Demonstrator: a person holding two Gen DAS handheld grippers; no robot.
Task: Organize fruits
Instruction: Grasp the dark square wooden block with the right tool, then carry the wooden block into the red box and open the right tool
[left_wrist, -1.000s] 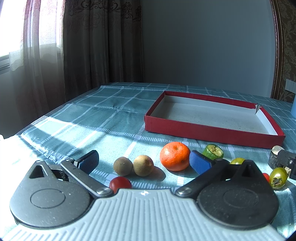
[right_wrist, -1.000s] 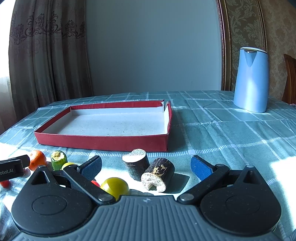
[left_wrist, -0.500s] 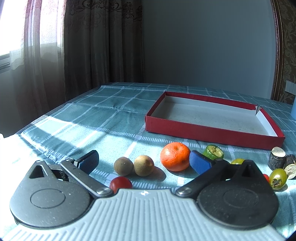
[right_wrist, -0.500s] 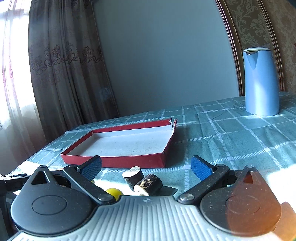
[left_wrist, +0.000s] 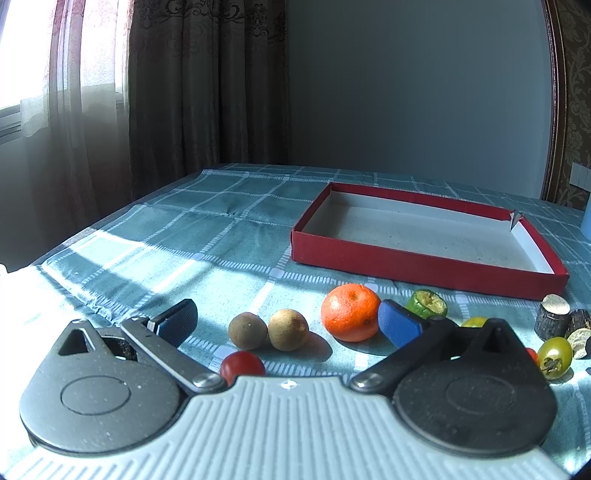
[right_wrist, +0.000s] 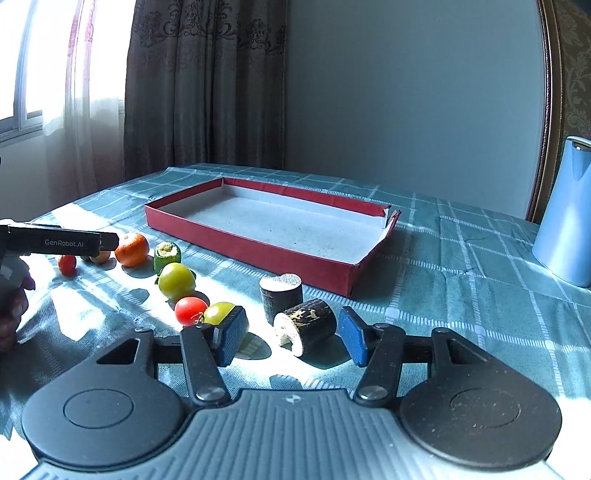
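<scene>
Bench (left_wrist: 207, 221) w/ teal checked cloth. Red box (right_wrist: 258, 236), white-lined, shallow, nothing in it, one far corner torn. Fruit lies loose on cloth in front of box, none inside.

Left claw (left_wrist: 288, 325): jaws wide apart, gripping nothing. Btwn its blue pads: two brown kiwi-like fruits (left_wrist: 267, 330) touching each other, orange mandarin (left_wrist: 350, 312) by right pad, red cherry tomato (left_wrist: 242, 363) nearest cam.

Right claw (right_wrist: 291, 338): jaws closing, dark cane piece (right_wrist: 306, 325) on its side btwn pads, not yet touched. Second cane piece (right_wrist: 281, 295) upright just behind. Left of these: red tomato (right_wrist: 190, 310), yellow tomatoes (right_wrist: 176, 281), green cut piece (right_wrist: 167, 254).
</scene>
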